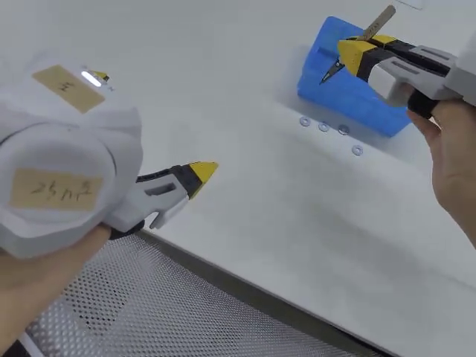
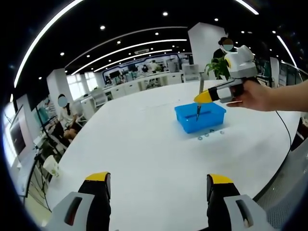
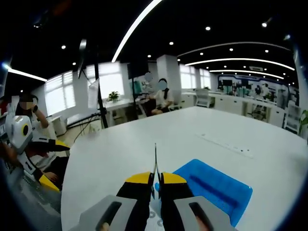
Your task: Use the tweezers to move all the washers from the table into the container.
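Observation:
Several small metal washers (image 1: 324, 127) lie in a loose row on the white table (image 1: 245, 89), just in front of the blue container (image 1: 338, 93). My right gripper (image 1: 355, 53) hovers over the container, shut on the tweezers (image 1: 330, 71), whose tips point down into it. The left gripper view shows the same: tweezers (image 2: 198, 109) over the container (image 2: 200, 118), washers (image 2: 210, 134) beside it. The right gripper view has its jaws closed on the tweezers (image 3: 155, 166) above the container (image 3: 211, 190). My left gripper (image 1: 196, 177) is open (image 2: 159, 190) with nothing in it, near the table's front edge.
The table's front edge (image 1: 245, 286) runs diagonally below my left gripper, with perforated metal mesh (image 1: 149, 312) beneath it. A power strip (image 3: 226, 144) lies farther out on the table. People and desks stand in the background.

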A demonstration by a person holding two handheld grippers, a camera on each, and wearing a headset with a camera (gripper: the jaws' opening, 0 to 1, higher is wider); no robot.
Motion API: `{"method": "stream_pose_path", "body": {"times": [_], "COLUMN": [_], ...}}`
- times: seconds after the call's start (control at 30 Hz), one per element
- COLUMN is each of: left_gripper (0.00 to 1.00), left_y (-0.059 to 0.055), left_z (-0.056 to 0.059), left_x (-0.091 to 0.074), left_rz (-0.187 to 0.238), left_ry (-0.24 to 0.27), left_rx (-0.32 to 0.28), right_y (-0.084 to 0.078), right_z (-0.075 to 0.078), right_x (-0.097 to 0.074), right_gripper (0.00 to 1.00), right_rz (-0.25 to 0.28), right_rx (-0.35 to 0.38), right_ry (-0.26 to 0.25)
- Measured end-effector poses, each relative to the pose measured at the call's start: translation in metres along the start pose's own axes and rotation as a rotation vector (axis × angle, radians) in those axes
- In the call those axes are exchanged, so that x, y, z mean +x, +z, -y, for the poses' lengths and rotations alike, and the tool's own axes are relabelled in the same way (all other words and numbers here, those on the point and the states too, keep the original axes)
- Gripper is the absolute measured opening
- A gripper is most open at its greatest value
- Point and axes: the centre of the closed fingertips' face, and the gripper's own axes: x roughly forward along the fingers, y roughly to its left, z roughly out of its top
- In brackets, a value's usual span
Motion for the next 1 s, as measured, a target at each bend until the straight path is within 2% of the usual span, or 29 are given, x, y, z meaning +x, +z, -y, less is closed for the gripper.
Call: {"method": "stream_pose_path", "body": {"times": [0.47,0.83,1.0], "left_gripper": [0.83,0.83,0.83], "left_y": [-0.002,-0.004,-0.005], "left_z": [0.001,0.001,0.002], "left_x": [0.002,0.004,0.004], "left_rz": [-0.011,-0.018,-0.023], "left_ry": [-0.003,-0.01,-0.01], "left_rx": [0.005,0.011,0.015], "right_y": [-0.034,-0.046,-0.05], "right_z": [-0.003,-0.003,-0.003], "right_x": [0.01,0.014,0.013], "right_gripper": [0.03,0.03,0.03], "right_rz": [-0.065,-0.095,-0.112], "right_rx": [0.016,0.012,-0.025], "right_ry": [0.018,0.019,0.013]}}
